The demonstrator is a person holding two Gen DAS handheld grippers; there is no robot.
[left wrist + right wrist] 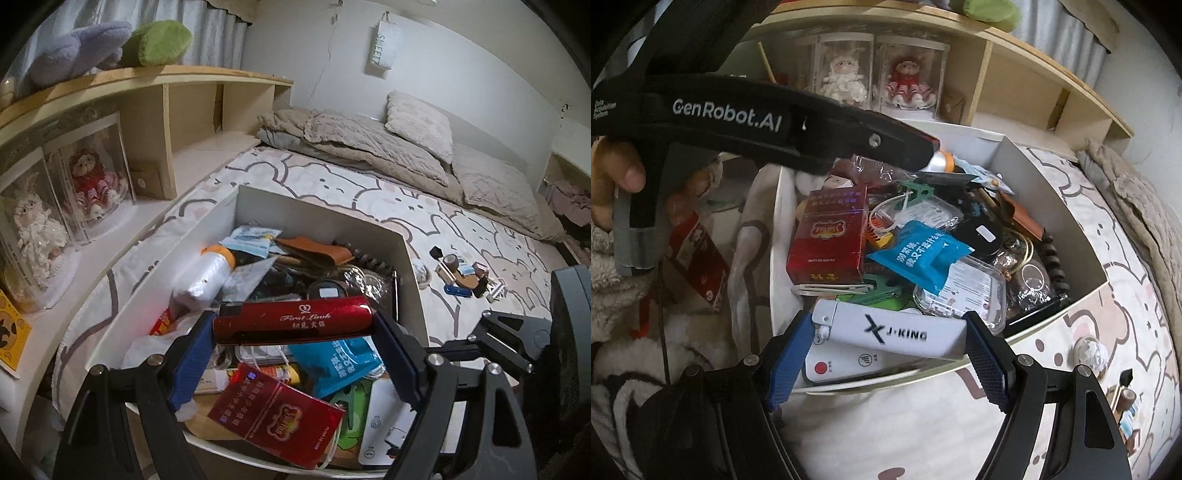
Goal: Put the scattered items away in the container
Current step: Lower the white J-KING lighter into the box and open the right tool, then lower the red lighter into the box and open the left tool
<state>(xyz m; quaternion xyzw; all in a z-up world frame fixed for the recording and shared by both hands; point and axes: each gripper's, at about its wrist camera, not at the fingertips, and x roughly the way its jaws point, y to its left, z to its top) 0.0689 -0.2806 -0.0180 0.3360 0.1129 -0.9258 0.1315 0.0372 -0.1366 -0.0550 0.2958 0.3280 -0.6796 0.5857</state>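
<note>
Over the full white box, the left gripper clamps a red lighter and the right gripper apparently a white lighter.

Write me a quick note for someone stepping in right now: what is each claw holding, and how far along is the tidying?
Left claw: closed on a red lighter, held crosswise above the white box.
Right claw: closed on a white lighter, held over the box's near edge.
Box: on the bed, already piled with a red cigarette pack, a blue packet, a clear case and more.
Done: most things are in.
Left: drop both lighters in, then gather the small bits lying on the sheet beside the box.
</note>
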